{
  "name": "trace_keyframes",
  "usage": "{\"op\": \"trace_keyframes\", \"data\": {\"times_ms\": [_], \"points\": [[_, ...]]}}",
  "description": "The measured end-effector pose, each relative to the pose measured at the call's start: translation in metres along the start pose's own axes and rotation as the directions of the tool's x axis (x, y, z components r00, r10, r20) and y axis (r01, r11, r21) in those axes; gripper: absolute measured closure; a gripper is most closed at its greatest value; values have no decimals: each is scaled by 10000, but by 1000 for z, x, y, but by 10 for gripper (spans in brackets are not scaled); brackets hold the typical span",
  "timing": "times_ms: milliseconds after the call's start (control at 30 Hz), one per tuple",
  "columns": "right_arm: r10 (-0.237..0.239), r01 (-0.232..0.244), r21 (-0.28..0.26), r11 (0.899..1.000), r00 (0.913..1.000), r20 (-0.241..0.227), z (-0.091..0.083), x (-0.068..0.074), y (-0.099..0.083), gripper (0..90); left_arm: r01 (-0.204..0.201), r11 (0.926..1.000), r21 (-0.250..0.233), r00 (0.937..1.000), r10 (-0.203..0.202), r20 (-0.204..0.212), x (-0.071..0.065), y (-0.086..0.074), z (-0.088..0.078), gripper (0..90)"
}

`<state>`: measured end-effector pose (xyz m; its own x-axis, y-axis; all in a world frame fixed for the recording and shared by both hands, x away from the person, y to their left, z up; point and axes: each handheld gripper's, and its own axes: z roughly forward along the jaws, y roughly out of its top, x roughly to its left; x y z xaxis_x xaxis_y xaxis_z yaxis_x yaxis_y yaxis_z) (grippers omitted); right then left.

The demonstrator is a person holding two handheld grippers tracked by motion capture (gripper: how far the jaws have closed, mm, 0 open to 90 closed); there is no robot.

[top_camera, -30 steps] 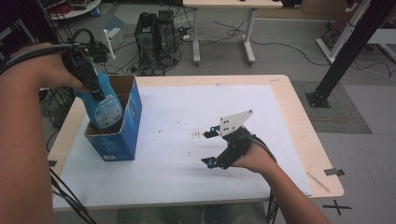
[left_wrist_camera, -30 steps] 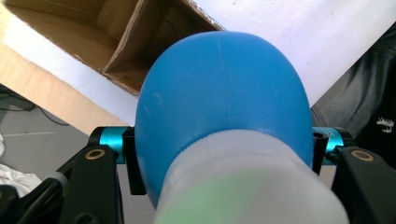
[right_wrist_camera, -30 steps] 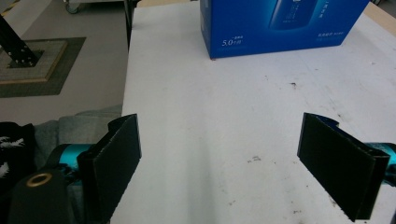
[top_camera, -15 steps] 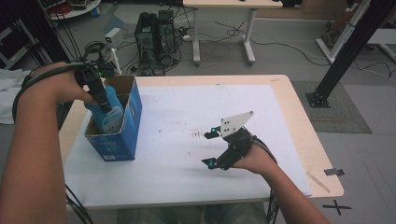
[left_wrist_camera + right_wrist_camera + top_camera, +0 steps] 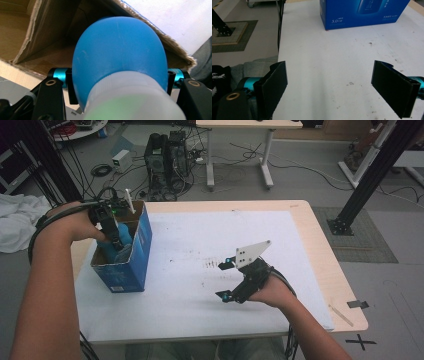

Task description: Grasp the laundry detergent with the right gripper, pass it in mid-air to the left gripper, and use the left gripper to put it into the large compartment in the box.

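Jaws of left gripper (image 5: 120,82) clamped on blue bottle (image 5: 120,52) inside box (image 5: 142,245); right gripper (image 5: 329,87) wide open.

I see a white table top (image 5: 200,250) with pale wooden edges, its surface freckled with small dark marks (image 5: 212,265) near the middle. Behind it stands a computer tower (image 5: 167,157) amid tangled black cables (image 5: 102,170), beside the legs of a second desk (image 5: 240,155). White cloth (image 5: 15,222) lies on the floor at far left. A black frame post (image 5: 370,175) leans at right. A pale strip, possibly tape, sits near the table's corner (image 5: 341,315).
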<state>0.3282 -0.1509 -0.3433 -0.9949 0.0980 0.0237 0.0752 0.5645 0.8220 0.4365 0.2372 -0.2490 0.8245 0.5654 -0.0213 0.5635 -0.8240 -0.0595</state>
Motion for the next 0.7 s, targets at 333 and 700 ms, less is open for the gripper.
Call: {"op": "trace_keyframes", "data": {"times_ms": [333, 700], "points": [[-15, 15, 0, 10000, 10000, -57, 2, 0, 0, 127, -268, 9995, 156, 9996, 268, 20, 1, -1, 16, 383], [-14, 14, 43, 10000, 10000, -51, 5, 1, 0, 127, -548, 9984, 171, 9984, 549, -95, -2, 1, 31, 382]]}}
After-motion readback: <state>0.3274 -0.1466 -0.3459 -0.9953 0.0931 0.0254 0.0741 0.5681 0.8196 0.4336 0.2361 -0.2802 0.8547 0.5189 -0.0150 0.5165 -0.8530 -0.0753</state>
